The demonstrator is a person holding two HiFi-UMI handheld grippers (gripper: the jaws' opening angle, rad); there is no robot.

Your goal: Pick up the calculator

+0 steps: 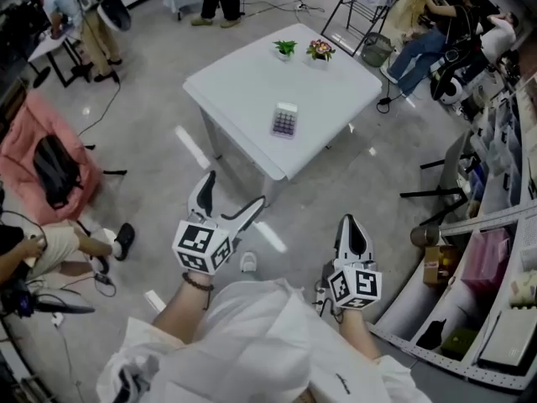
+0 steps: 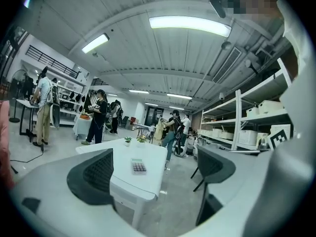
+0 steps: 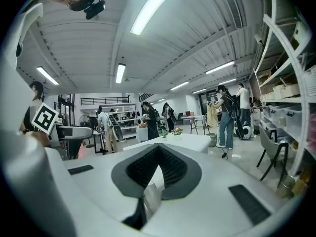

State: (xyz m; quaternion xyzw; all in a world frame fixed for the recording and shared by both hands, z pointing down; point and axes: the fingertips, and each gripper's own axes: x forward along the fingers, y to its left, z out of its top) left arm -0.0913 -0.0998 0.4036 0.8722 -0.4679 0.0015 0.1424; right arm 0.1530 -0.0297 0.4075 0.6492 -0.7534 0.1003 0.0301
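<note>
While calculator (image 1: 284, 121) lies on table (image 1: 243, 82), green plant (image 1: 285, 47), flowering plant (image 1: 320, 49), each potted

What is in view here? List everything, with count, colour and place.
table: one, white, centre of the floor, ahead of the person
calculator: one, pale with dark keys, flat on the table near its close edge
potted plants: two, small, at the table's far side; one green, one flowering
backpack: one, black, on a pink cover at the left
shelving: white, along the right, holding boxes
other people: several, around the room's edges
left gripper: one, white and black, jaws apart, empty, short of the table
right gripper: one, white and black, jaws together, low at the right
</note>
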